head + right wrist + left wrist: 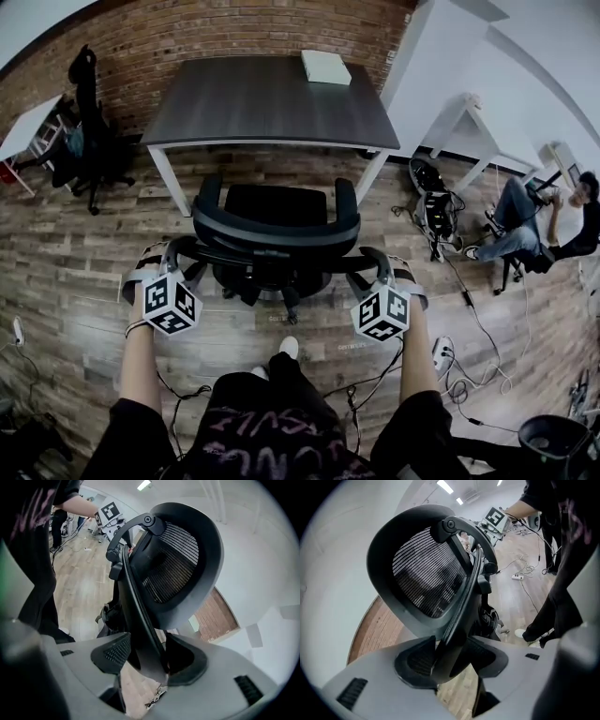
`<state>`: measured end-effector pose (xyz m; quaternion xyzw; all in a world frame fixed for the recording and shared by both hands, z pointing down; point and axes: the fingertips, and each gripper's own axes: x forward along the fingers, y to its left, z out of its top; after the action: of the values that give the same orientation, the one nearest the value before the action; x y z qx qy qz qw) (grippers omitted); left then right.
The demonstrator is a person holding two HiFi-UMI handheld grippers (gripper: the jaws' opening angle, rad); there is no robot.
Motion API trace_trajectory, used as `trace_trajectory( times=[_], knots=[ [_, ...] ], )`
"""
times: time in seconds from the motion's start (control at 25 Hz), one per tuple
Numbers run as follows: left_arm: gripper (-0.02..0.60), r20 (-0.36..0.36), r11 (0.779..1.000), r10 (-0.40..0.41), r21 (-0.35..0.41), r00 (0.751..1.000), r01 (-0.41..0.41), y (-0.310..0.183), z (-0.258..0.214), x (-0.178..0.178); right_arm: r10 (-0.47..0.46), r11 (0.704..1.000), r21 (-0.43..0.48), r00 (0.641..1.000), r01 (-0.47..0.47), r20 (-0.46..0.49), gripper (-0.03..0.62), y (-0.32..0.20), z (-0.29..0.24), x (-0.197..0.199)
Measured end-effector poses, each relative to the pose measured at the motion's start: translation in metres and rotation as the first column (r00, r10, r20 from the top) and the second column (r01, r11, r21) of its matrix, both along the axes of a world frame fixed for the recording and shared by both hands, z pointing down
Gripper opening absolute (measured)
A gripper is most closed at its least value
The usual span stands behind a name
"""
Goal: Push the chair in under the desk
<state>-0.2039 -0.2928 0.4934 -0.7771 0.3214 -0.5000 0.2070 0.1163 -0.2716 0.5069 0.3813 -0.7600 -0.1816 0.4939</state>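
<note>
A black mesh-back office chair (pixel 274 217) stands on the wood floor just in front of the dark grey desk (pixel 262 98), its seat facing the desk and short of the front edge. My left gripper (pixel 176 255) is shut on the left end of the backrest frame, and my right gripper (pixel 377 262) is shut on the right end. In the left gripper view the black frame bar (pixel 457 620) runs down between the pads of the left gripper (pixel 450 660). The right gripper view shows the same bar (pixel 136 616) pinched in the right gripper (pixel 147 657).
A white box (pixel 325 67) lies on the desk's far right corner. Another black chair (pixel 89 141) stands at the left by a white table (pixel 23 127). A bag (pixel 433 204), cables (pixel 473 309) and a seated person (pixel 534 225) are to the right.
</note>
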Motion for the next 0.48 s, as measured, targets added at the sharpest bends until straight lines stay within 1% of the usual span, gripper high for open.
trace_trajectory(
  times=[0.36,0.48],
  knots=[
    [0.219,-0.002,0.999,-0.033,0.009,0.999,0.033,-0.057,0.000,0.020,-0.024,1.000,0.014,1.000,0.024,-0.003,0.241,-0.062,0.000,0.020],
    [0.219,0.000,0.998,-0.055,-0.003,0.999,0.055,-0.087,-0.004,0.032,-0.037,0.999,0.017,0.999,0.037,0.002,0.239,-0.093,-0.004,0.032]
  ],
)
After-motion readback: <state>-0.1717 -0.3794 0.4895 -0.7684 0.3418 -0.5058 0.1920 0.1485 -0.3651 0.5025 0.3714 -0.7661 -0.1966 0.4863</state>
